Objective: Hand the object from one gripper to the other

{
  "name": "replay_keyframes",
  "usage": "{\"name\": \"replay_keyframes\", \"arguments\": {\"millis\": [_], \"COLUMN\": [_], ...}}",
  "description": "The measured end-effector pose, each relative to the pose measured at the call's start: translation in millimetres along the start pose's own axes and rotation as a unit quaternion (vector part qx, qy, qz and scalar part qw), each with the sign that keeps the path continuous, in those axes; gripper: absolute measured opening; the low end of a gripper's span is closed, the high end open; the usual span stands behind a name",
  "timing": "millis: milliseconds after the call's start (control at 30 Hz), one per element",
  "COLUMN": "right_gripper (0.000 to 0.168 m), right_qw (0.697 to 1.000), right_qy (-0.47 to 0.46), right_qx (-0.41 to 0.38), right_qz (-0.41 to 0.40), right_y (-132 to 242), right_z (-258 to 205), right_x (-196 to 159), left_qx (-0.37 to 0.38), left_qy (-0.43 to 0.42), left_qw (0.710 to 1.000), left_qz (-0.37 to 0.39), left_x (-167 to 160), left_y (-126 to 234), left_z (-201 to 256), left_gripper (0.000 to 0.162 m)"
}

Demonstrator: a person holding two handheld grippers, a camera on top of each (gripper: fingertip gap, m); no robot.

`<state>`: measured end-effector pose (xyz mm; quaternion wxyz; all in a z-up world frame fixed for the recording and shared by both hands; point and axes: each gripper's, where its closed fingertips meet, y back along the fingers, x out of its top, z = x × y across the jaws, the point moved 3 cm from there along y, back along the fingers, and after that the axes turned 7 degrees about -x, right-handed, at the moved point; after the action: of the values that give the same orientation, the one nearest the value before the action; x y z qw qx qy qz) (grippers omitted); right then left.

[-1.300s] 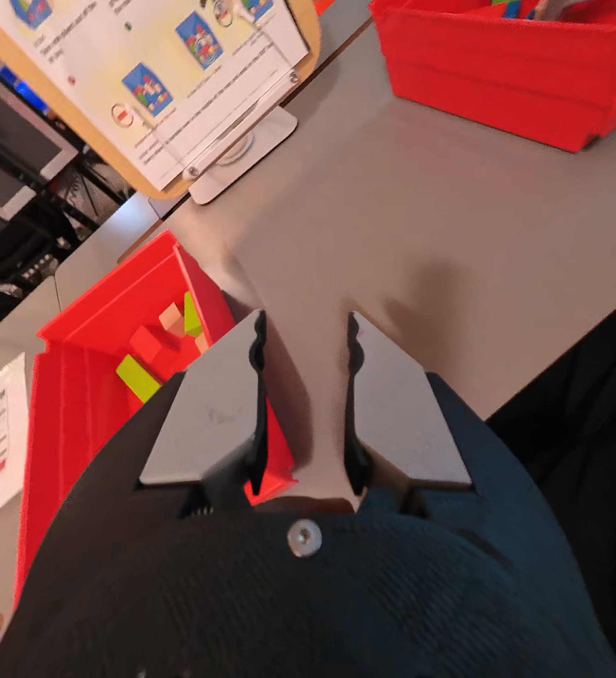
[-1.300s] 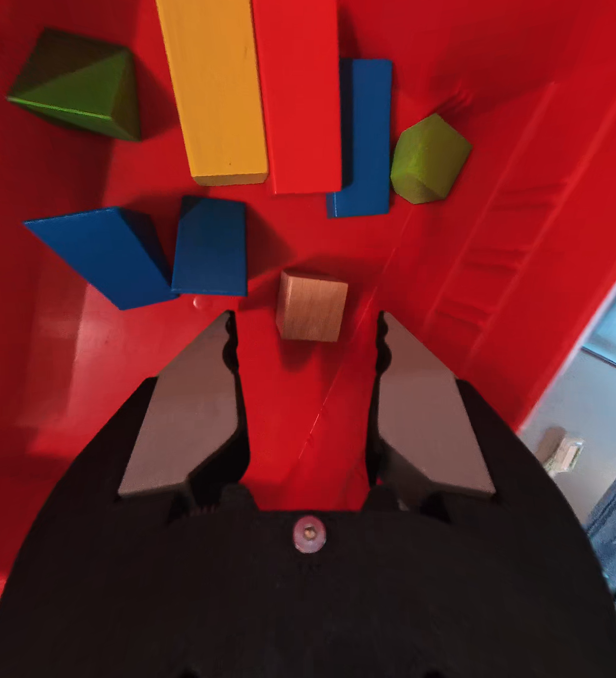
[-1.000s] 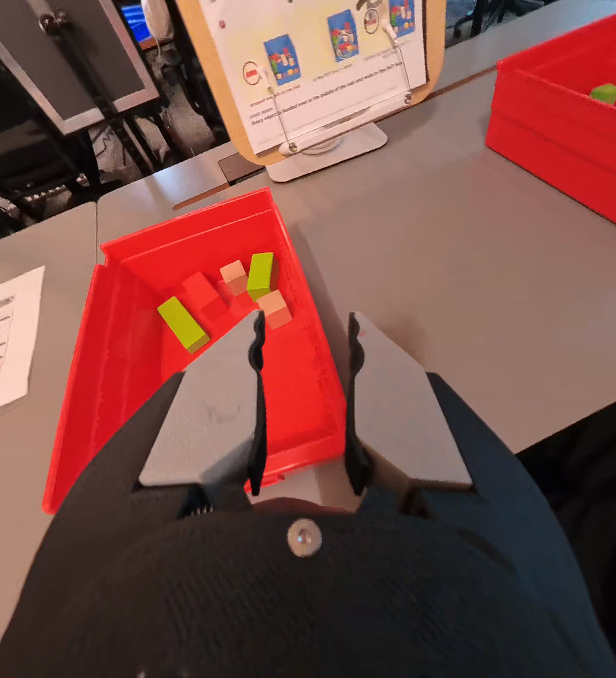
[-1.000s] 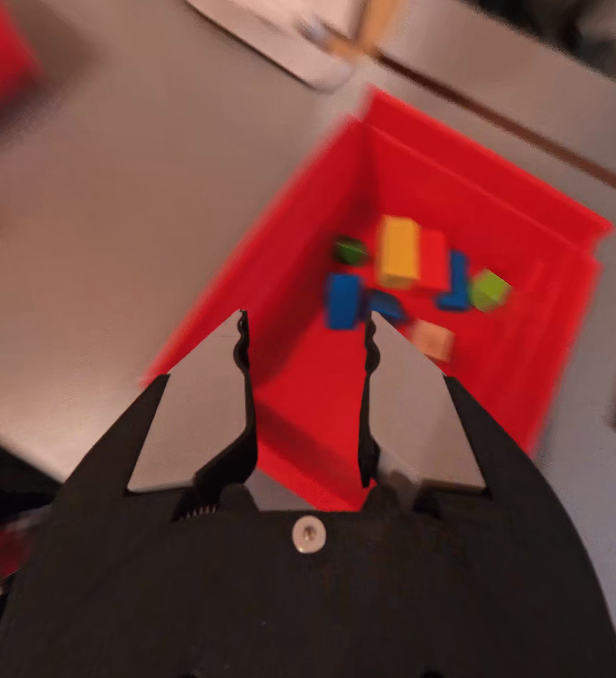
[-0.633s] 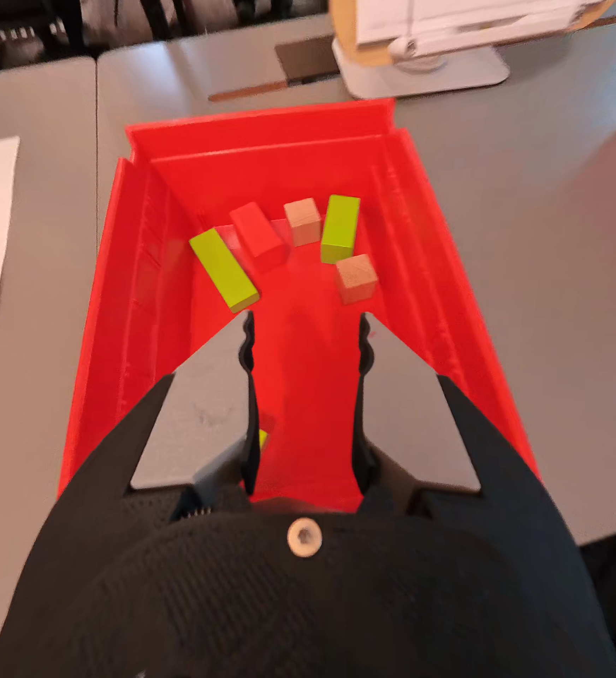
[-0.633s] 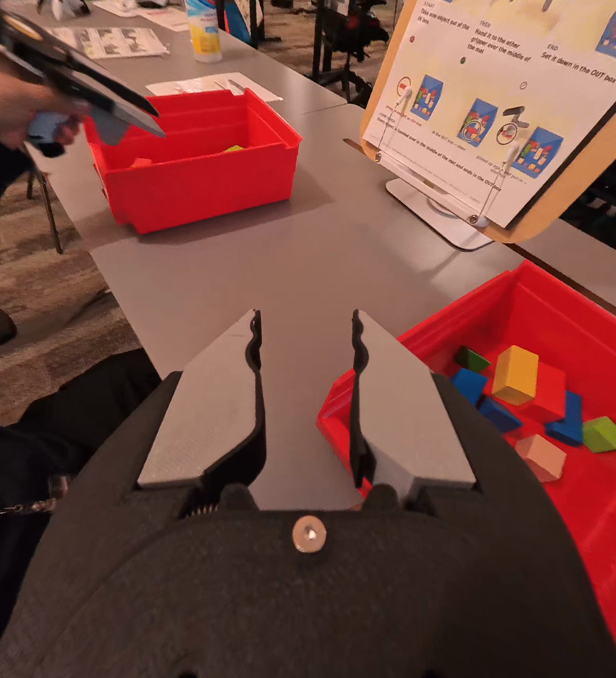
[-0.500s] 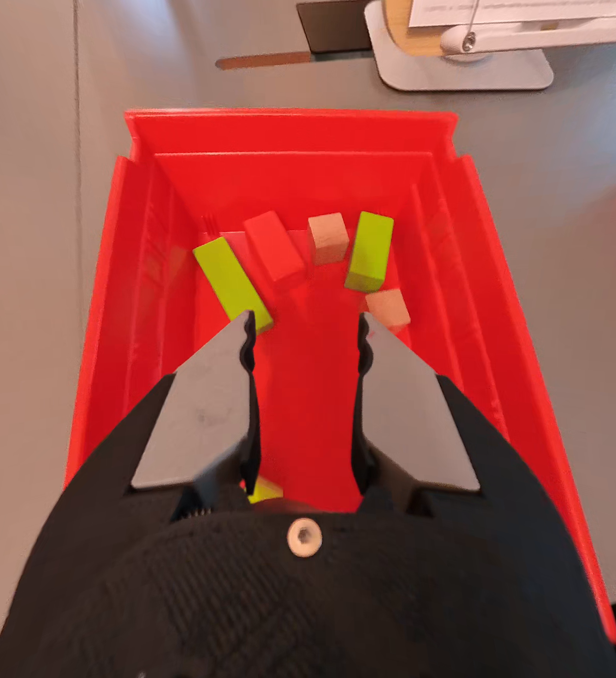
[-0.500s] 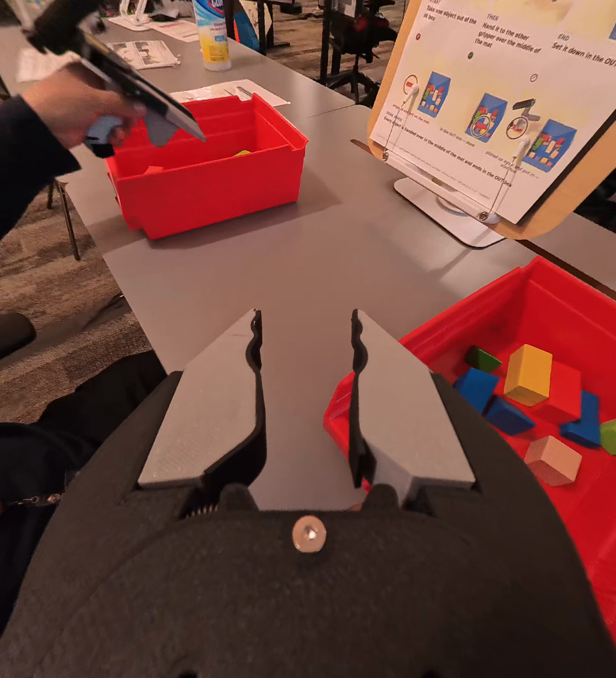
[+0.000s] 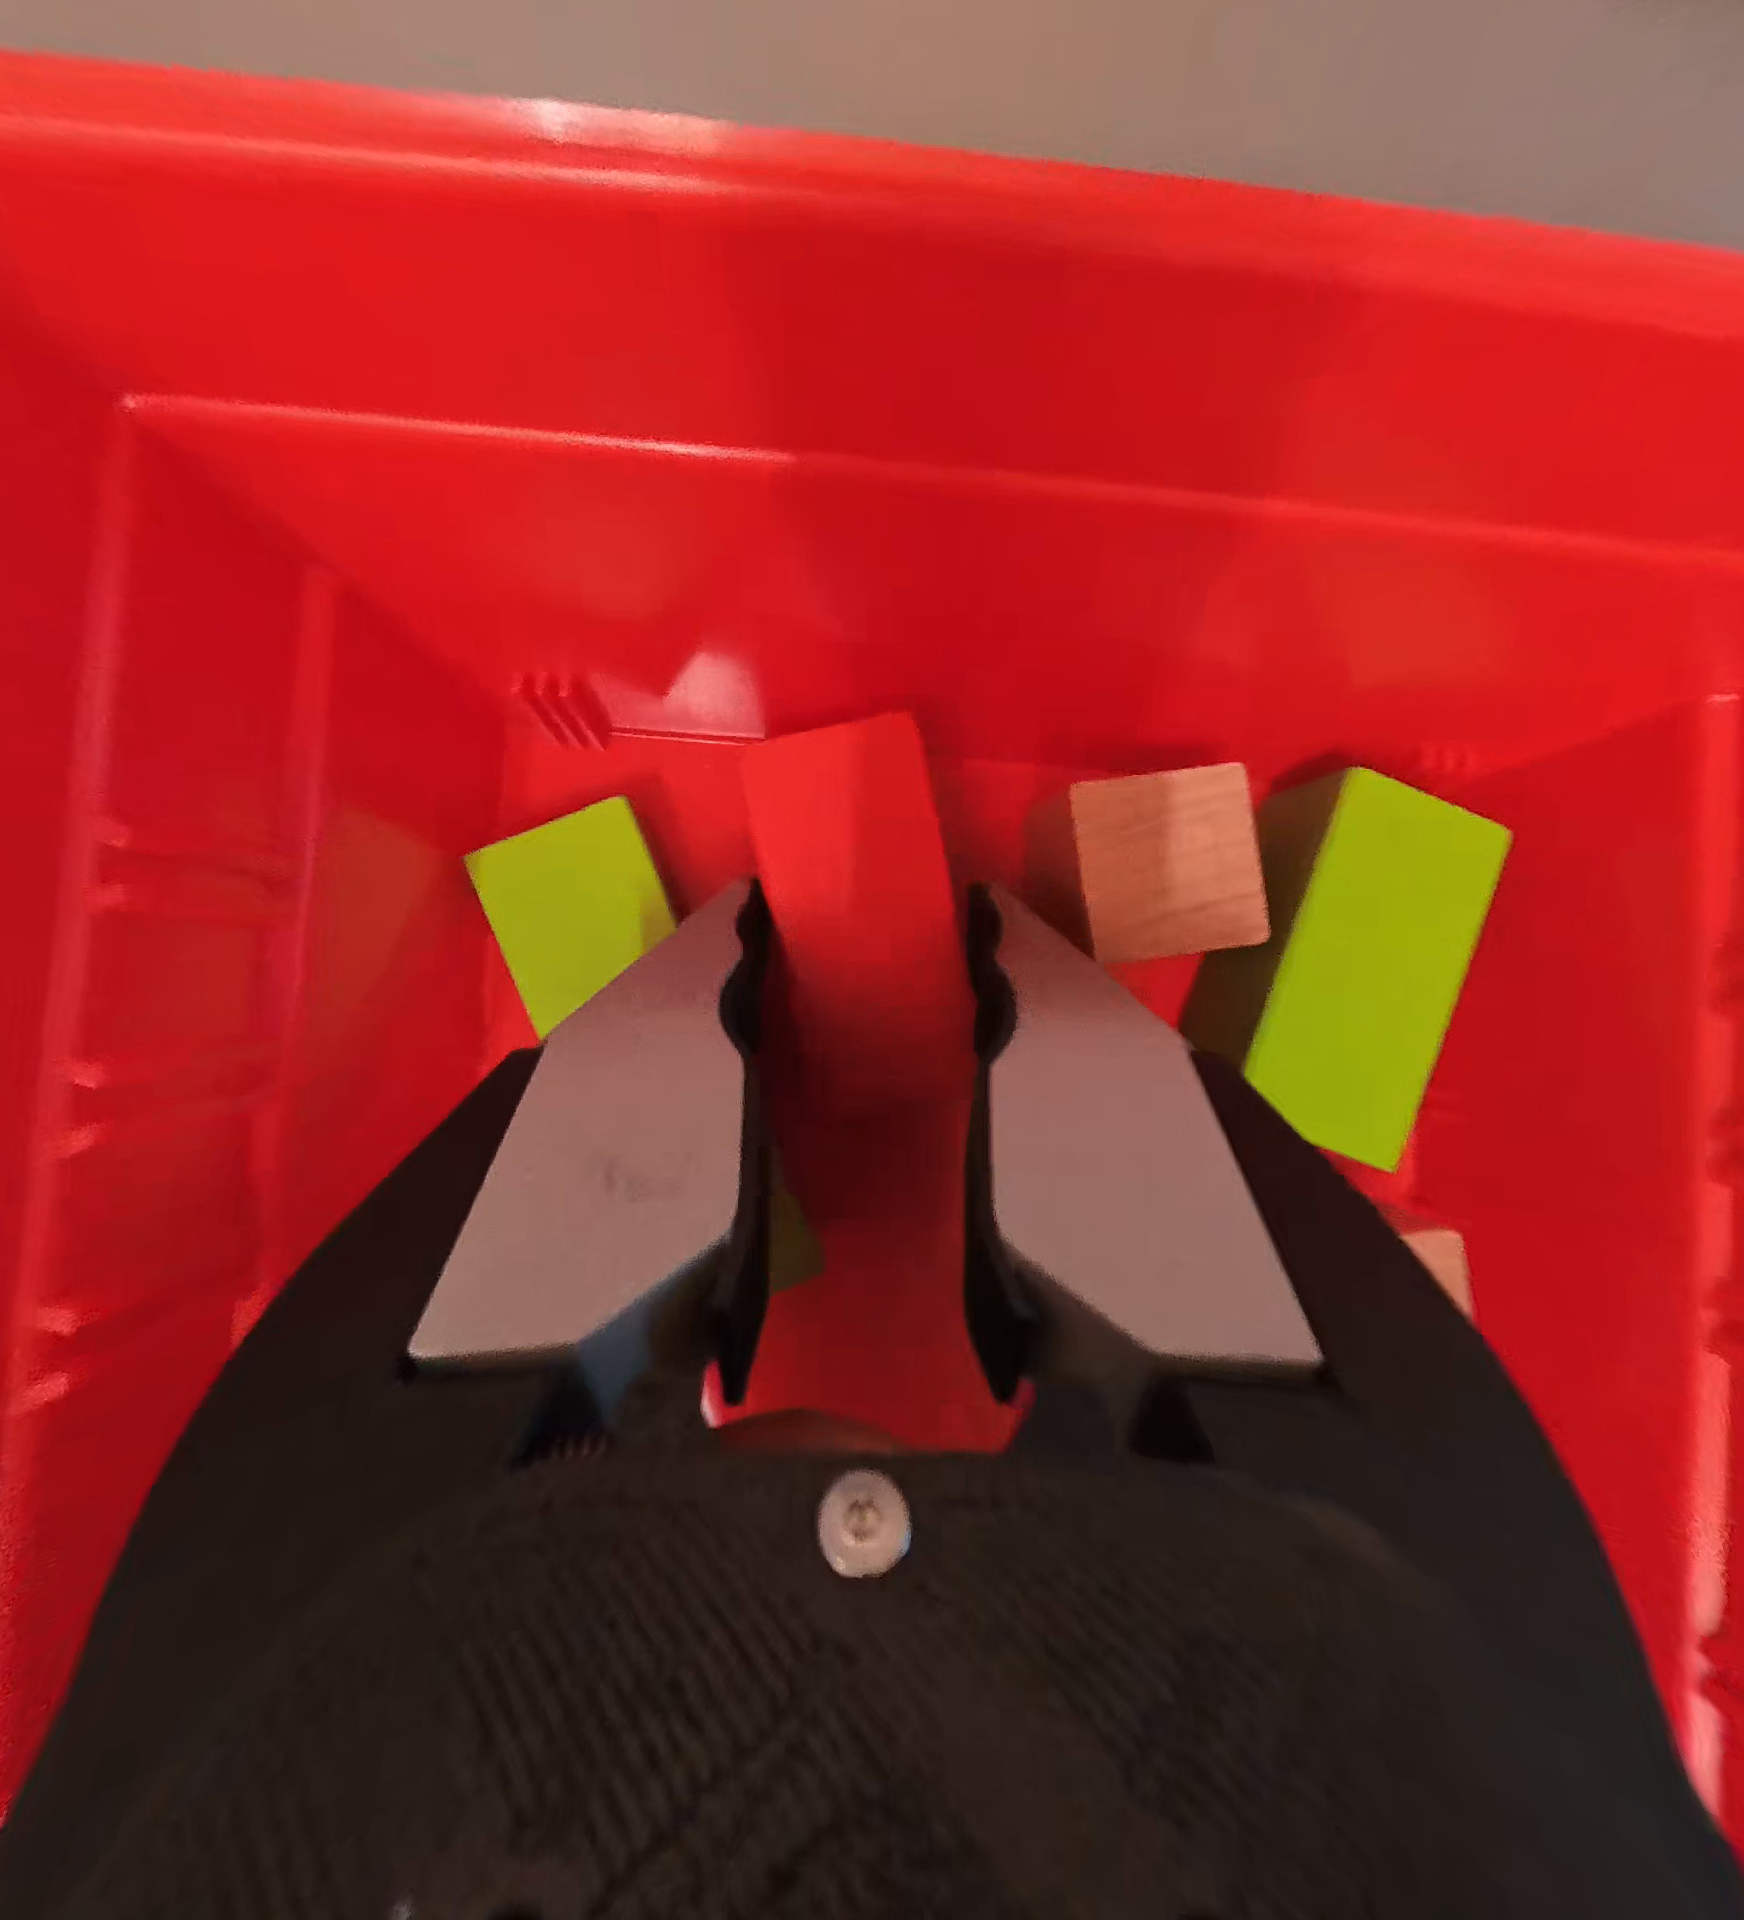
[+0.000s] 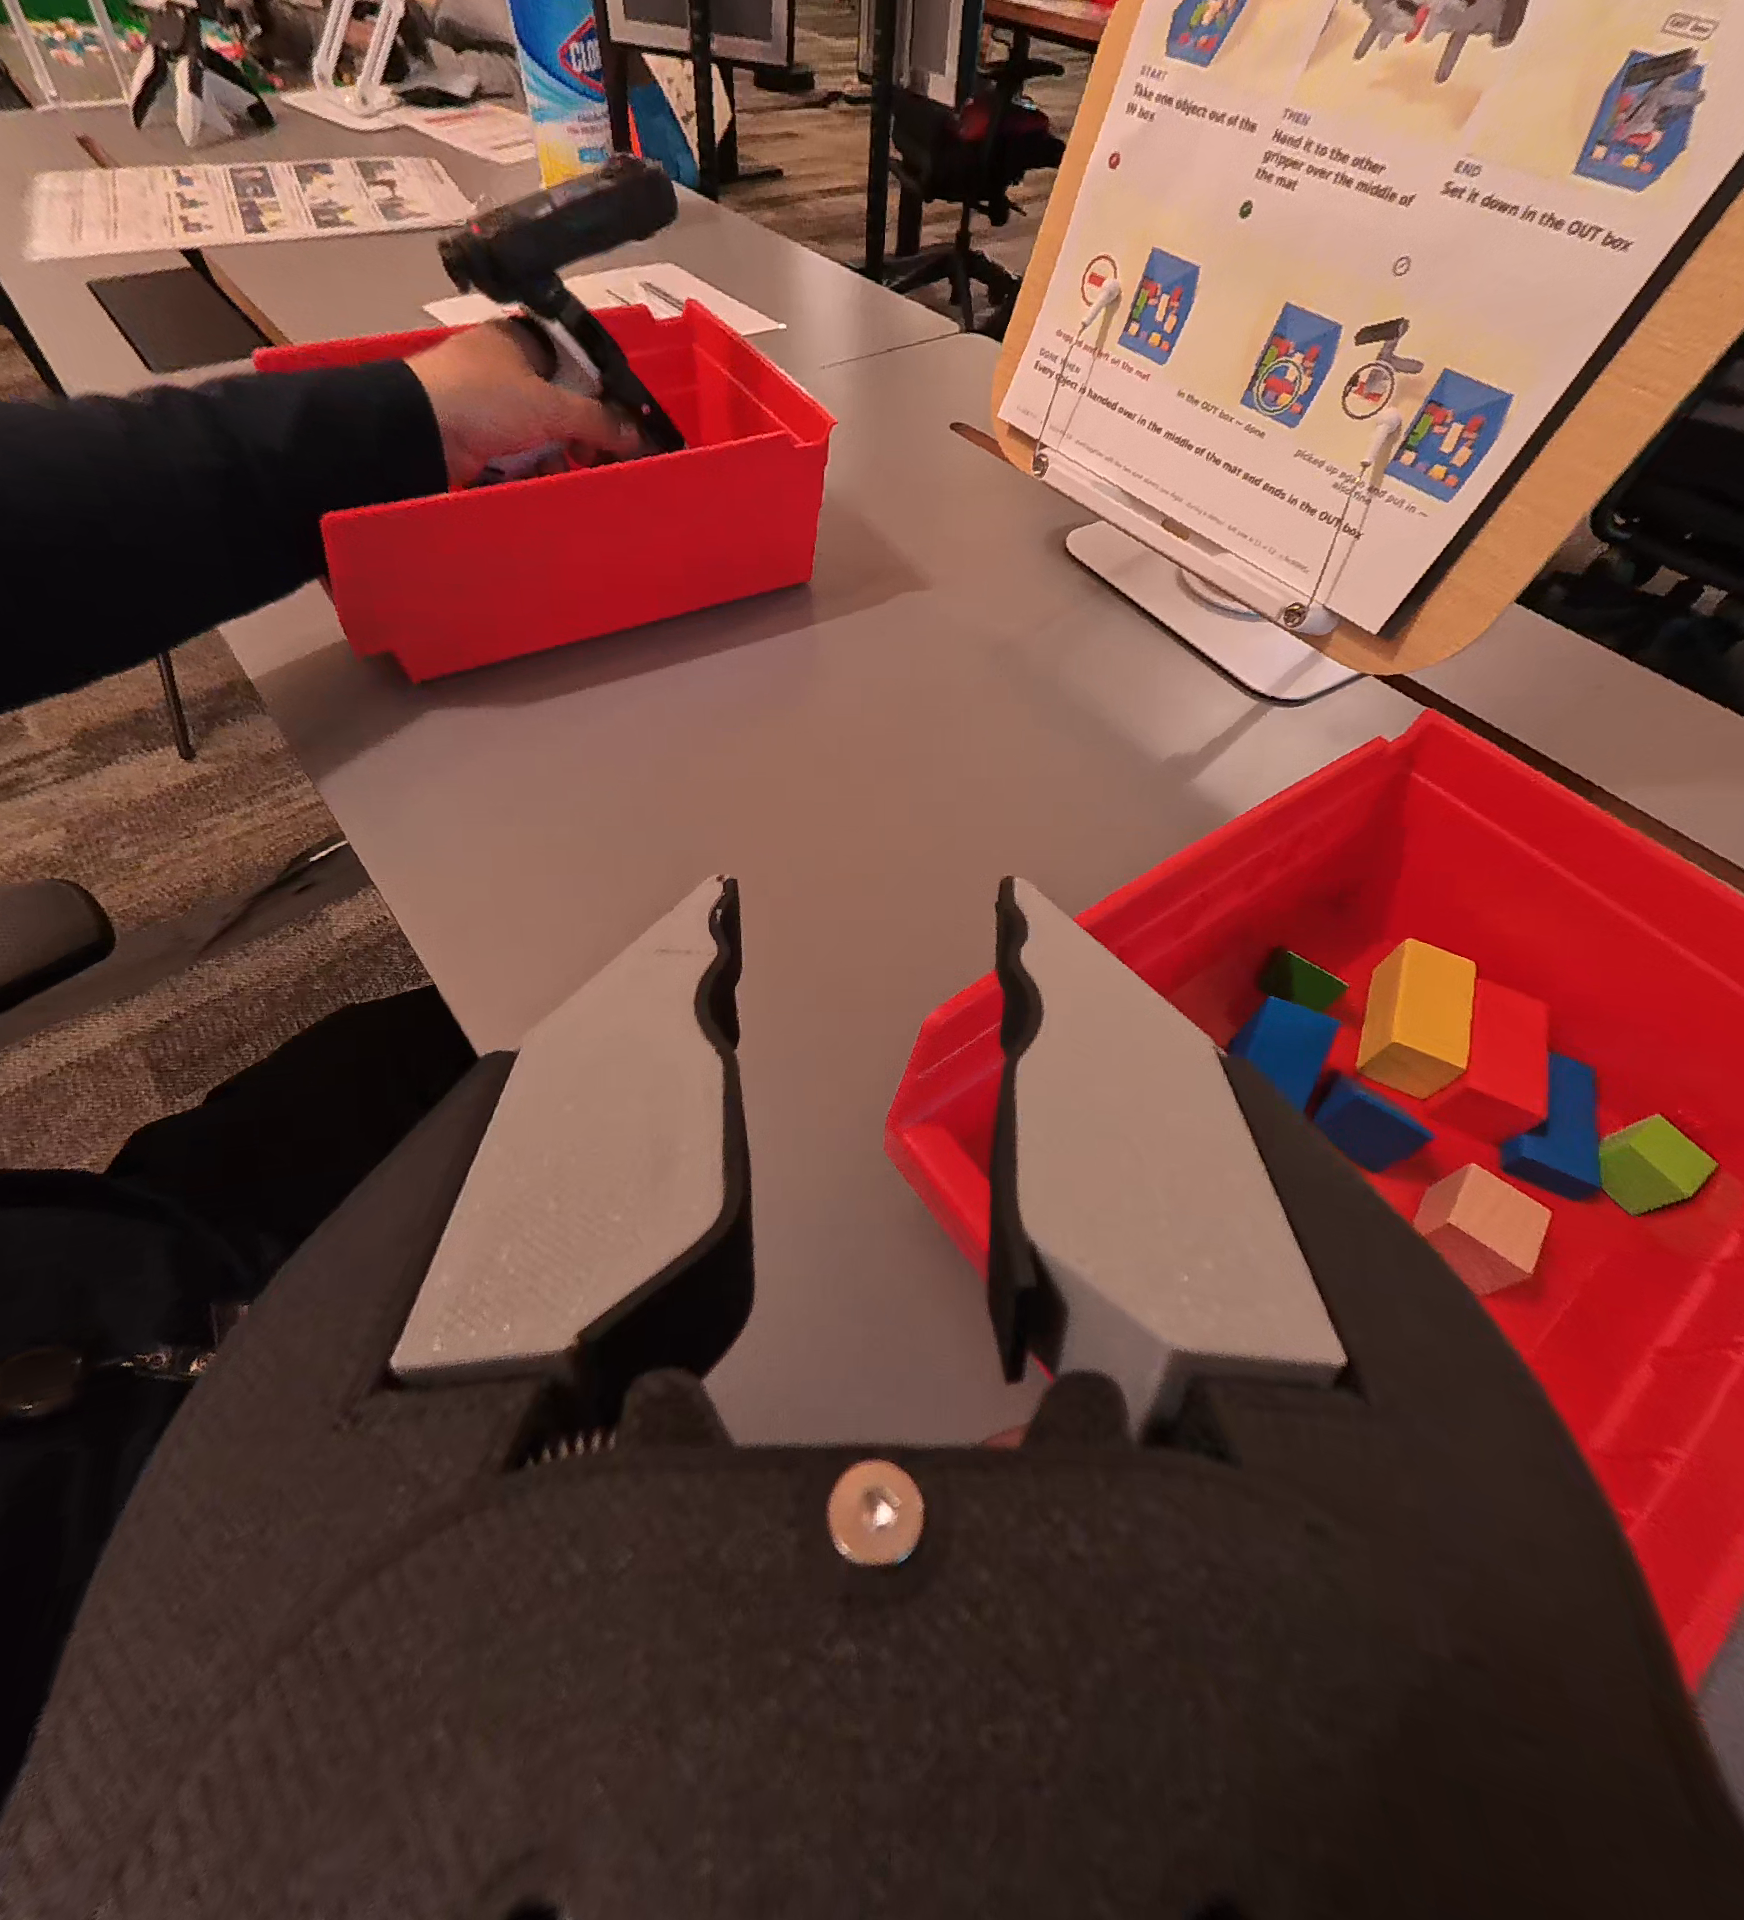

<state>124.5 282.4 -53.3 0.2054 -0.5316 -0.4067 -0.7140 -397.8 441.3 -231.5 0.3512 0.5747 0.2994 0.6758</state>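
Observation:
My left gripper (image 9: 863,904) is down inside a red bin (image 9: 847,312). Its jaws are closed against the two sides of a red block (image 9: 837,810) that lies on the bin floor. The right wrist view shows this gripper (image 10: 629,405) in a hand, reaching into that same bin (image 10: 577,561). My right gripper (image 10: 863,894) is open and empty. It hovers over the grey table (image 10: 847,727), just left of a second red bin (image 10: 1678,1455).
Two lime green blocks (image 9: 567,914) (image 9: 1367,966) and a plain wooden cube (image 9: 1164,862) lie beside the red block. The second bin holds blue, yellow, red, green and wooden blocks (image 10: 1413,1018). An instruction board on a stand (image 10: 1367,312) is at the back right. My left gripper is the nearer one to the plain wooden cube (image 9: 1164,862): about 4 centimeters, against 50 centimeters.
My left gripper has dropped into the bin and its jaws have narrowed onto the red block. My right gripper has stayed open over the table, shifting only slightly.

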Motion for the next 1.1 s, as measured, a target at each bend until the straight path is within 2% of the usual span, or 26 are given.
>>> {"name": "replay_keyframes", "arguments": {"millis": [133, 233, 333, 400, 467, 500, 600, 633, 700, 767, 900, 967, 1100], "right_gripper": [0.047, 0.047, 0.047, 0.047, 0.046, 0.046, 0.046, 0.047, 0.048, 0.048, 0.048, 0.048, 0.045], "right_qw": [1.0, 1.0, 0.998, 0.997, 0.994, 0.992, 0.987, 0.984, 0.977, 0.96, 0.926, 0.92, 0.915], "right_qy": [-0.003, -0.002, 0.0, 0.0, -0.003, -0.005, -0.006, -0.001, 0.004, -0.005, -0.056, -0.061, -0.032], "right_qx": [0.007, 0.023, 0.055, 0.08, 0.111, 0.124, 0.154, 0.164, 0.194, 0.255, 0.35, 0.36, 0.349], "right_qz": [0.002, -0.002, -0.004, 0.001, 0.017, 0.028, 0.052, 0.062, 0.085, 0.112, 0.13, 0.143, 0.199], "right_y": [-2.4, -8.3, -16.6, -22.0, -25.7, -27.3, -32.0, -32.4, -29.7, -18.8, 2.1, 8.7, 21.5], "right_z": [1.3, -4.7, -17.9, -29.3, -45.3, -53.6, -80.6, -90.4, -111.4, -134.0, -154.3, -156.7, -161.9], "right_x": [0.2, -1.3, -2.5, -0.1, 6.7, 11.7, 27.9, 34.0, 45.9, 57.3, 65.8, 66.1, 72.6], "left_qx": [0.033, 0.034, -0.022, -0.111, -0.234, -0.308, -0.51, -0.544, -0.58, -0.601, -0.613, -0.61, -0.604], "left_qy": [-0.035, -0.066, -0.102, -0.113, -0.144, -0.169, -0.233, -0.25, -0.274, -0.292, -0.322, -0.345, -0.371], "left_qw": [0.999, 0.996, 0.984, 0.968, 0.93, 0.9, 0.778, 0.75, 0.712, 0.686, 0.649, 0.628, 0.624], "left_qz": [-0.006, 0.057, 0.145, 0.194, 0.243, 0.258, 0.283, 0.283, 0.287, 0.288, 0.316, 0.339, 0.328], "left_x": [-0.6, 12.4, 23.9, 20.7, 6.9, -6.8, -61.2, -78.0, -103.4, -121.2, -135.4, -143.6, -156.1], "left_y": [5.3, 32.2, 80.4, 116.6, 156.9, 177.5, 236.8, 248.5, 263.4, 273.8, 295.0, 302.3, 299.9], "left_z": [-4.3, 0.9, 31.2, 71.0, 128.6, 163.0, 257.2, 279.0, 312.7, 335.6, 361.3, 370.8, 387.9], "left_gripper": [0.034, 0.034, 0.034, 0.033, 0.033, 0.033, 0.033, 0.033, 0.033, 0.033, 0.034, 0.034, 0.034]}}
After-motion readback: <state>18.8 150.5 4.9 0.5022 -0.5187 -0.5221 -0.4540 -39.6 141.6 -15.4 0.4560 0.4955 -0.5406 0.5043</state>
